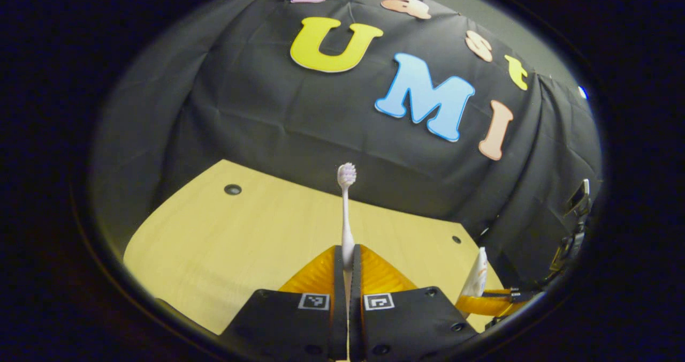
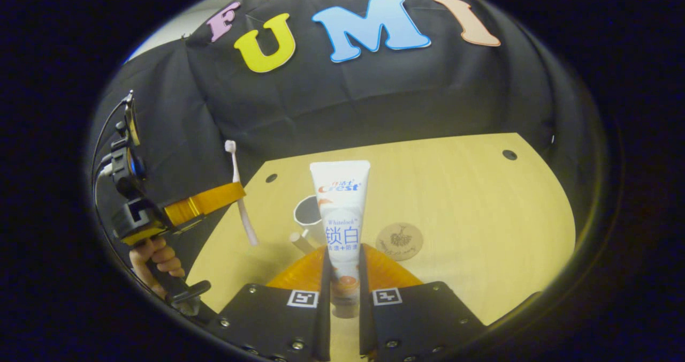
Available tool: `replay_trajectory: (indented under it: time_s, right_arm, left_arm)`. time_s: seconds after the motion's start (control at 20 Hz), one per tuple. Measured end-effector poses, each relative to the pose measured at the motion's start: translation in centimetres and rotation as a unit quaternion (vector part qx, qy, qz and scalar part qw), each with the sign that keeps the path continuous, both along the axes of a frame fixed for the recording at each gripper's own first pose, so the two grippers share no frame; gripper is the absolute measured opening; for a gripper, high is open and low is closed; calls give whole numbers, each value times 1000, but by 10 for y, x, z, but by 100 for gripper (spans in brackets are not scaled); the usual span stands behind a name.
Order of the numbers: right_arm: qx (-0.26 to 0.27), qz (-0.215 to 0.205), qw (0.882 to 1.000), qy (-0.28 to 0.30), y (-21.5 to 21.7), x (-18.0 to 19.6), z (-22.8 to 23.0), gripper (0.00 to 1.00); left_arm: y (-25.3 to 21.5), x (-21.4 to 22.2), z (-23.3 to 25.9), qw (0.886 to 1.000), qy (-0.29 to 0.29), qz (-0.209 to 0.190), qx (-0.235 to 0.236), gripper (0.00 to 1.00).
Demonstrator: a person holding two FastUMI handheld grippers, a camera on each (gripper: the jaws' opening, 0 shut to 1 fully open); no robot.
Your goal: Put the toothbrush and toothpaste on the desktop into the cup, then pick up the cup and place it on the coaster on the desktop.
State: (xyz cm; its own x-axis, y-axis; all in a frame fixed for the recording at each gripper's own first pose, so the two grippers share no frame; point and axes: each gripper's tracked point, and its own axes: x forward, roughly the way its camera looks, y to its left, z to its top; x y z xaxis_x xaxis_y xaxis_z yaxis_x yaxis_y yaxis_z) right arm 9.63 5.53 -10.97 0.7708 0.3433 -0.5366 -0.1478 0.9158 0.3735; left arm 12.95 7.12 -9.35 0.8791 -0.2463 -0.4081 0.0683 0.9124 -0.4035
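In the left gripper view our left gripper [image 1: 348, 257] has its fingers pinched tight on the handle of the toothbrush [image 1: 346, 212]. The brush stands upright out of the grip, bristles at the top, lifted over the wooden desktop [image 1: 225, 244]. Off to the right of the brush we catch the toothpaste [image 1: 475, 279], poking up from the other gripper at the desk's edge.

Over to the right gripper view: our right gripper [image 2: 343, 268] is clamped on the lower body of the toothpaste [image 2: 341, 217], both fingers pressing its sides, the tube upright with its flat crimped end on top. Just behind the tube, on its left, sits the cup [image 2: 309, 213] on the desktop [image 2: 471, 201], mouth open, a handle sticking out toward us. To the right of the tube, flat on the wood, lies the round coaster [image 2: 399, 241], apart from the cup. Further left of the tube we see the left gripper [image 2: 235, 190] with a hand [image 2: 155, 260] on its grip, and the toothbrush [image 2: 240, 196] hangs slanted in it, above the desk's left edge.
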Motion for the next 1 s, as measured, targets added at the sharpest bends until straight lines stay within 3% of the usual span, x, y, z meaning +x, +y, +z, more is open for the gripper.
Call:
replay_trajectory:
  time_s: [0.25,0.45,0.85,0.9,1.0]
  right_arm:
    - [1,-17,1000,6,-7,2,1,22]
    - [-11,-28,1000,8,-14,5,-4,22]
    - [-16,-38,999,6,-16,7,-6,22]
    - [-15,-38,999,7,-16,8,-6,22]
    - [-14,-35,999,12,-14,7,-7,22]
  left_arm:
    - [-19,57,3,998,-60,4,-18,9]
    - [-32,87,-18,998,-69,-9,2,9]
    - [-59,105,-63,995,-76,-46,45,9]
    - [-61,106,-69,995,-74,-48,48,4]
    - [-66,110,-85,994,-68,-53,65,9]
